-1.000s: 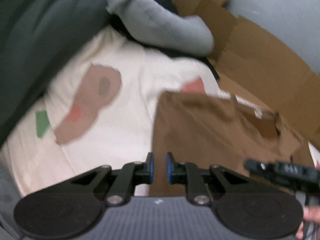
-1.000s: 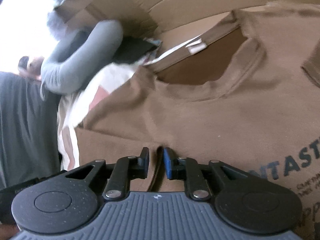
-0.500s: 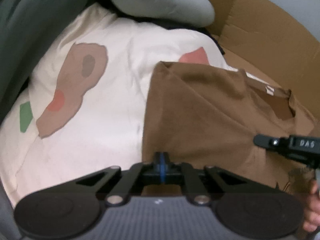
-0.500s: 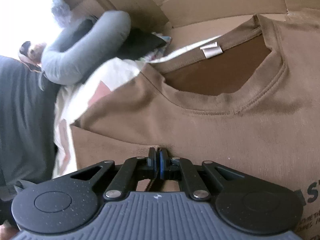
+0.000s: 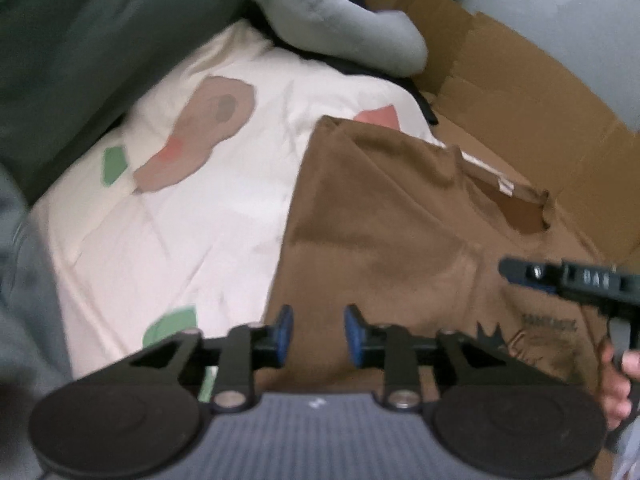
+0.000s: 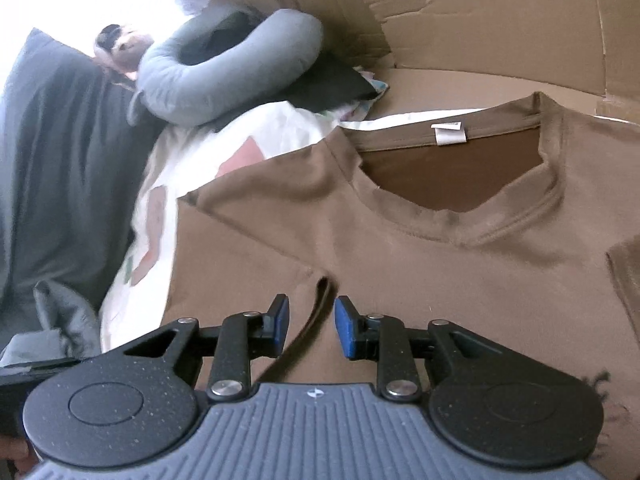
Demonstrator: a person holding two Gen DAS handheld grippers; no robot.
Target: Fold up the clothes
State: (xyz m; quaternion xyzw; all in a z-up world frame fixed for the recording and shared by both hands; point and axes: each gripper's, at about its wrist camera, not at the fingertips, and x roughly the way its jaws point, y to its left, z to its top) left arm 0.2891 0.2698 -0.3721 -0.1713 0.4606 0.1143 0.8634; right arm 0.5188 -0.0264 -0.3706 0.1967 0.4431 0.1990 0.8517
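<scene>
Brown cotton T-shirt (image 6: 440, 264) spread flat, collar away from the cameras, half on flattened cardboard (image 6: 500, 28) and half over a white bedsheet with coloured patches (image 5: 192, 200). Left gripper (image 5: 316, 334) opening, blue pads apart above the shirt's folded side edge, nothing between them. Right gripper (image 6: 308, 320) opening too, a small raised fold of brown cloth between the parted pads, unpinched

T-shirt (image 6: 400, 272) lies on the cardboard (image 6: 500, 40), its left edge overlapping the sheet (image 5: 192, 216); neck pillow (image 6: 224, 76) behind, pillow (image 6: 60, 168) far left.
</scene>
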